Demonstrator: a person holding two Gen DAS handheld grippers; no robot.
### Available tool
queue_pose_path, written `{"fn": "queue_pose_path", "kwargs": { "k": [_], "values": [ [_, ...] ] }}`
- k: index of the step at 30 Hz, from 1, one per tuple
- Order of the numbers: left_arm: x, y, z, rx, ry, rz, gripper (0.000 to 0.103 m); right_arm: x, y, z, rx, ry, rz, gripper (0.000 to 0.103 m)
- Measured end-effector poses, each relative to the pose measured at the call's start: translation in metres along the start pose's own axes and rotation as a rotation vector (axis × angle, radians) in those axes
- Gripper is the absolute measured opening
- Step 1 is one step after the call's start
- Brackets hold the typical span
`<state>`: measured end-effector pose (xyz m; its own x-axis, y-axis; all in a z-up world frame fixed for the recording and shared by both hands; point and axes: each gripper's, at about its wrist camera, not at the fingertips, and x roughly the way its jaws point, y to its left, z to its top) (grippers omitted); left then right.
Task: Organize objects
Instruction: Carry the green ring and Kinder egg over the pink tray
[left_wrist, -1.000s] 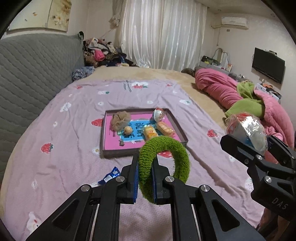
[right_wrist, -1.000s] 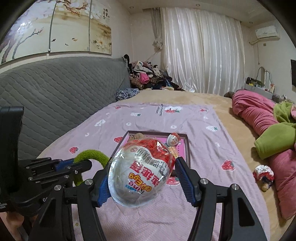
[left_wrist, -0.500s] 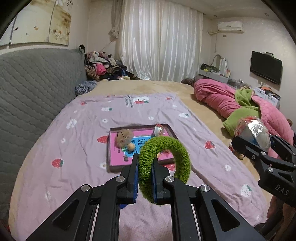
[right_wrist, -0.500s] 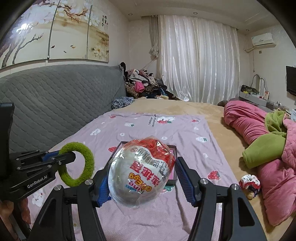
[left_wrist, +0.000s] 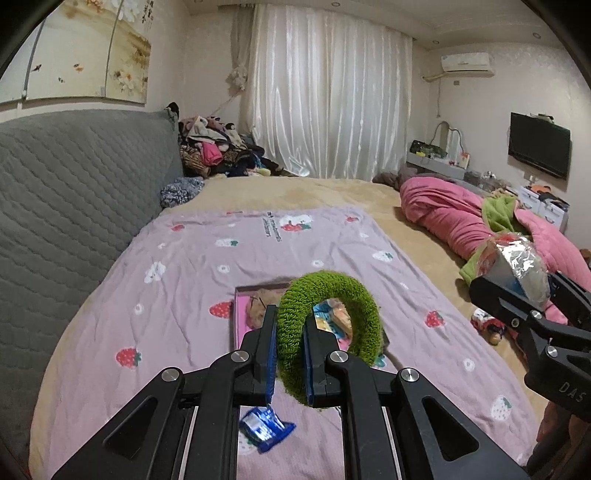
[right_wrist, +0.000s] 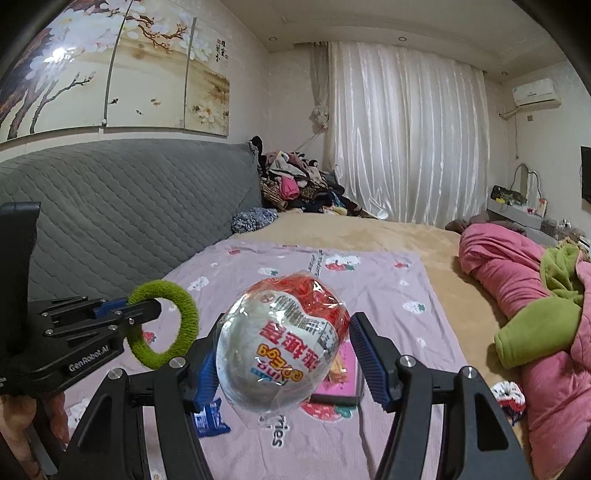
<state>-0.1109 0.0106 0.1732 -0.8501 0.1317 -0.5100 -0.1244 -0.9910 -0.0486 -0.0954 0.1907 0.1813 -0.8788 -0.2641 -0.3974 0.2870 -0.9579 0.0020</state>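
- Between the left claw (left_wrist: 288, 354) pads, a green fuzzy ring (left_wrist: 328, 343) sits pinched, raised above the bed's tray (left_wrist: 236, 317), probably for sorting.
- Right claw (right_wrist: 284, 354) cradles a wrapped egg toy (right_wrist: 282, 343), jaws wide.

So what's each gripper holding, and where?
Left gripper pinches the green ring across its band; right gripper holds the wrapped egg by its sides.

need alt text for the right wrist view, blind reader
The right gripper holds a foil-wrapped toy egg above a purple strawberry-print bedsheet. At left, the left gripper pinches a fuzzy green ring.
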Motion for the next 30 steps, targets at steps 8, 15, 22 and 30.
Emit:
{"fn": "queue_pose_path", "kwargs": {
  "k": [8, 15, 22, 30],
  "values": [
    [0.032, 0.012, 0.009, 0.003, 0.003, 0.032, 0.012, 0.030, 0.004, 0.015, -0.012, -0.012, 0.019, 0.064],
    [0.063, 0.023, 0.022, -0.014, -0.001, 0.023, 0.012, 0.053, 0.013, 0.024, -0.045, -0.024, 0.032, 0.064],
    [0.090, 0.029, 0.035, -0.005, -0.013, 0.028, 0.012, 0.077, 0.007, 0.031, -0.034, -0.037, 0.041, 0.064],
    [0.131, 0.040, 0.036, -0.036, 0.000, 0.019, 0.012, 0.118, 0.003, 0.026, -0.020, -0.024, 0.047, 0.064]
  ]
}}
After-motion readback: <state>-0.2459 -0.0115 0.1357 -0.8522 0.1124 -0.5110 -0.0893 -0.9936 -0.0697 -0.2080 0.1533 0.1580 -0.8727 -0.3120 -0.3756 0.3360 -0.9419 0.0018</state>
